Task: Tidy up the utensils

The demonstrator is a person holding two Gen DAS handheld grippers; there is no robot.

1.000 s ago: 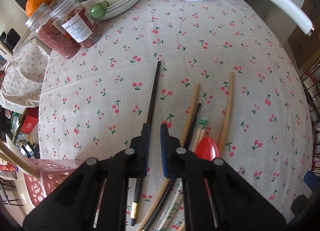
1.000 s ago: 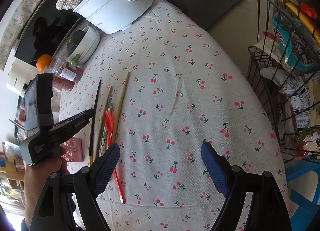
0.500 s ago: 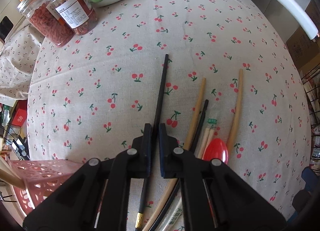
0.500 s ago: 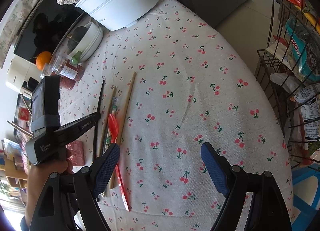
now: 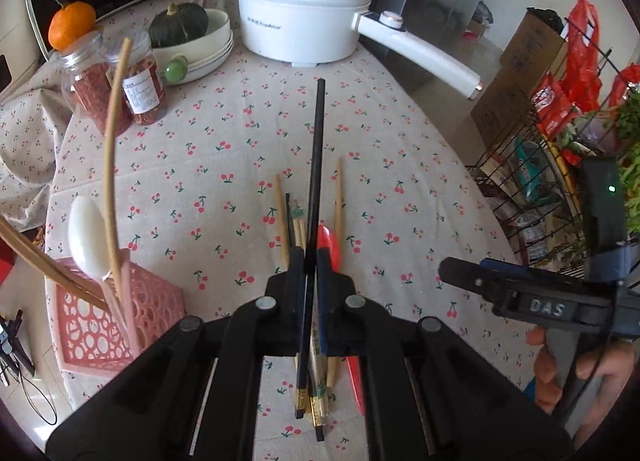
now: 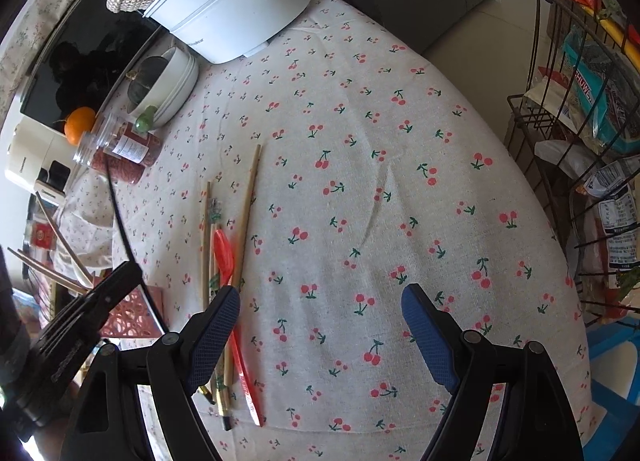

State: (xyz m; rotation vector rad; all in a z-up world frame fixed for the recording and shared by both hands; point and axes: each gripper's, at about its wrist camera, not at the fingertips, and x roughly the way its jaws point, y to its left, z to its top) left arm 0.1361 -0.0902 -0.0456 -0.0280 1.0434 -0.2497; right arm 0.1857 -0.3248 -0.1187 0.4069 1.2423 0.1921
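Black chopstick (image 5: 316,181) lifted off cloth, clamped in left tool (image 5: 309,261), right tool (image 6: 320,325) apart, hovering.

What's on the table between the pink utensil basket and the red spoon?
In the left wrist view, between the pink basket and red spoon lie bare cherry-print cloth, then light wooden chopsticks.

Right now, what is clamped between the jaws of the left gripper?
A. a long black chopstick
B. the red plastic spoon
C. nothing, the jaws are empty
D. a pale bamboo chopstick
A: the left gripper has its jaws shut on the long black chopstick, which is lifted above the cherry-print tablecloth, while the red plastic spoon lies on the cloth.
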